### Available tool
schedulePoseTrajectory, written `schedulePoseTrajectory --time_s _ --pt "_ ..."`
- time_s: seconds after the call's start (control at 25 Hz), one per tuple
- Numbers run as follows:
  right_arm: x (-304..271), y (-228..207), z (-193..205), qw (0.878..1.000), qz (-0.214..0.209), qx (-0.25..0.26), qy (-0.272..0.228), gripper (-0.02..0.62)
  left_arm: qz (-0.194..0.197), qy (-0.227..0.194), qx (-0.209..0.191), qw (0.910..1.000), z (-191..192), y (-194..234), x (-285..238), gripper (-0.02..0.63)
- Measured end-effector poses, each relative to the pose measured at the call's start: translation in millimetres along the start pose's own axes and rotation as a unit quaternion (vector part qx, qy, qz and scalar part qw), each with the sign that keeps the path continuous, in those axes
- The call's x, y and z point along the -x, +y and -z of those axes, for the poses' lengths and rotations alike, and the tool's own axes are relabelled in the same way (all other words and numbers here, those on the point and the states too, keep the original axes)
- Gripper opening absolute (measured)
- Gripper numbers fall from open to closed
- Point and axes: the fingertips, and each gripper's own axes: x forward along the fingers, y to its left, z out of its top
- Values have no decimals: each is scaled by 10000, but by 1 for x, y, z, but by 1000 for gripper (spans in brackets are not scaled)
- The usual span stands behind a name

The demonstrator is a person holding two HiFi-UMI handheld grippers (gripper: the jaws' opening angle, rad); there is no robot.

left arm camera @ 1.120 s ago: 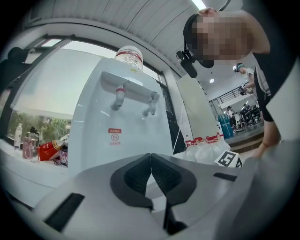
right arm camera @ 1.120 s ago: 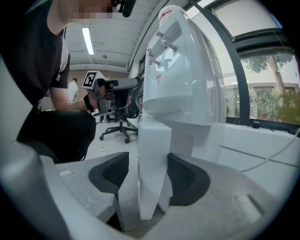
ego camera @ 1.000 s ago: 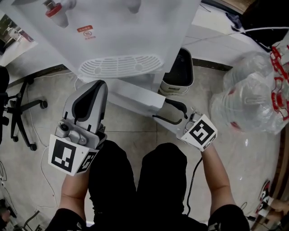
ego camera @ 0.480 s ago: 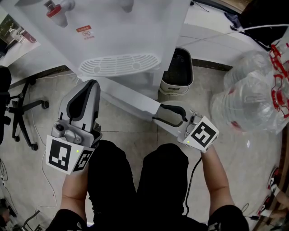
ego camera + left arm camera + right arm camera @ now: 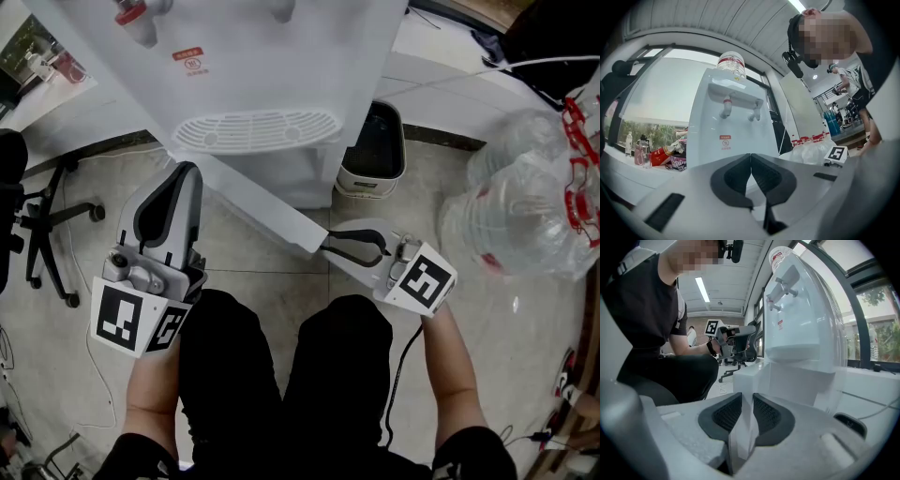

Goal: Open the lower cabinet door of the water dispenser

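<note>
Pinching the lower cabinet door (image 5: 255, 204) by its edge, the right gripper (image 5: 328, 249) has just been closing its jaws, and the thin white edge now sits squeezed between the black pads (image 5: 724, 416). The door stands part way open at the bottom of the water dispenser (image 5: 272, 66), near the person's knees. The left gripper (image 5: 181, 171) is clenched tight on nothing, just beside the dispenser's left side.

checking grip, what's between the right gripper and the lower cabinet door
Nothing: the right gripper, jaws just closing, has the edge of the lower cabinet door between its pads. The right gripper view shows it.
</note>
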Motion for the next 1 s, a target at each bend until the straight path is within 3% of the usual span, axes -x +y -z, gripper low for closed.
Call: schedulePoseTrajectory --time_s 0.68,1.0 --pt "-16 36 -8 9912 -1228 173 471 52 -377 54 -125 9992 -11 25 33 9" --pt "-26 52 -16 9828 -1782 261 415 51 -461 150 -206 9986 -12 30 40 9"
